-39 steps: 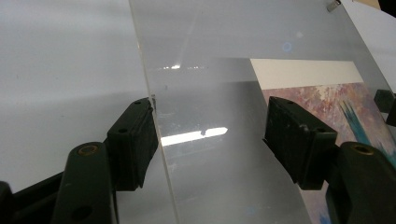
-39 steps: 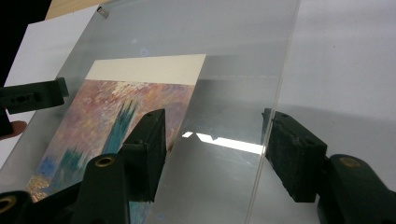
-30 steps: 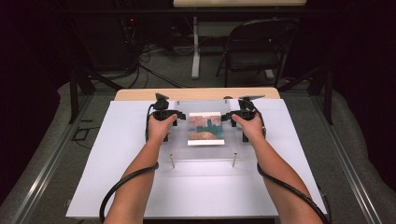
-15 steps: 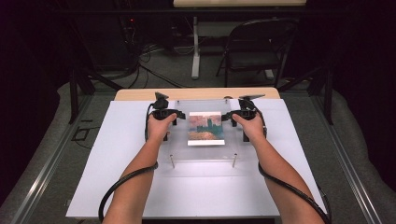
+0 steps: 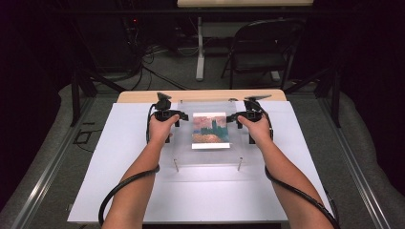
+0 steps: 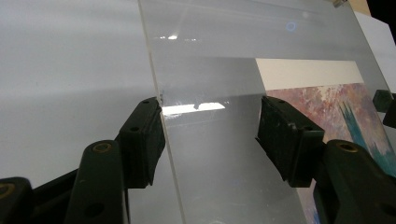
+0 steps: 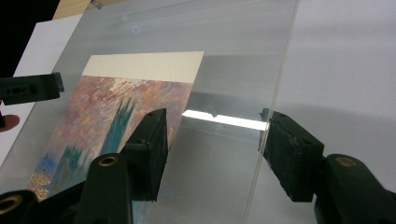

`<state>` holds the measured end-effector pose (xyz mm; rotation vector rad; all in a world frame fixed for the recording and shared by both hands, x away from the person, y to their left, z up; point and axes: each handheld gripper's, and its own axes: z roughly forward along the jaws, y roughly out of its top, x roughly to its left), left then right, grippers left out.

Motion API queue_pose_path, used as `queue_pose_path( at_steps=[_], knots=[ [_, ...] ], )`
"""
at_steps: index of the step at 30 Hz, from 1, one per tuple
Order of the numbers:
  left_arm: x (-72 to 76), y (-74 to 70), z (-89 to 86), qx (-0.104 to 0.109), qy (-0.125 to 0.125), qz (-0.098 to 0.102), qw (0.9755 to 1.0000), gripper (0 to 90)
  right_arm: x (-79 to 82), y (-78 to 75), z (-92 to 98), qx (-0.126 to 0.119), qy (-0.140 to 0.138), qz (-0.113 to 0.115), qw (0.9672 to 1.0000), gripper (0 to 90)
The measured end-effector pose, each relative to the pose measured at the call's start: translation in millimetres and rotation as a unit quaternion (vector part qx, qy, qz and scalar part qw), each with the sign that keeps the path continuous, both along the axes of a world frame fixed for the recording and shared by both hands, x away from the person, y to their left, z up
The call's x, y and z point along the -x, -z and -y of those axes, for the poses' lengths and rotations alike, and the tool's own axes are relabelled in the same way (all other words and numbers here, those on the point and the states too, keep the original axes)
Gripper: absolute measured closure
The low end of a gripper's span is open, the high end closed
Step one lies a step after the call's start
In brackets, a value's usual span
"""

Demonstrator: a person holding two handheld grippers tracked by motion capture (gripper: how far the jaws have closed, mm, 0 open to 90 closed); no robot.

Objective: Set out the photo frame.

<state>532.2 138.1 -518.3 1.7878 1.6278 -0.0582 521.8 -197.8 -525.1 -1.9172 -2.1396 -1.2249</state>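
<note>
We have the clear acrylic sheet point(image 5: 208, 138) laid over the painted print point(image 5: 210, 130); both grippers, left point(image 6: 210, 128) closing and right point(image 7: 217, 135), straddle its edges spread, nothing pinched yet

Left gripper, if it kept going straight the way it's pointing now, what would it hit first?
Probably the clear acrylic sheet: the left gripper has its open fingers astride the sheet's edge, just closing. Beyond lies the painted picture; depth is unclear.
</note>
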Motion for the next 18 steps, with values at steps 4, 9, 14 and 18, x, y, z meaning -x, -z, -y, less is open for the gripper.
queue_pose_path(
  at_steps=[4,9,14,18],
  knots=[
    [1.5,-2.5,-0.5,0.001,0.001,0.003,1.0000,41.9,2.0,-2.8,-0.3,0.000,0.002,-0.001,1.0000,41.7],
    [3.2,-6.7,-1.9,0.002,0.003,0.005,1.0000,43.2,3.4,-6.5,-0.7,0.001,-0.001,0.005,1.0000,41.8],
    [5.5,-11.8,-1.3,0.000,0.003,0.012,0.9999,43.5,5.6,-10.6,0.4,0.006,-0.008,0.012,0.9999,42.1],
    [7.7,-17.0,-3.3,0.003,0.005,0.014,0.9999,45.3,8.6,-15.6,0.3,0.007,-0.009,0.017,0.9998,42.4]
  ],
)
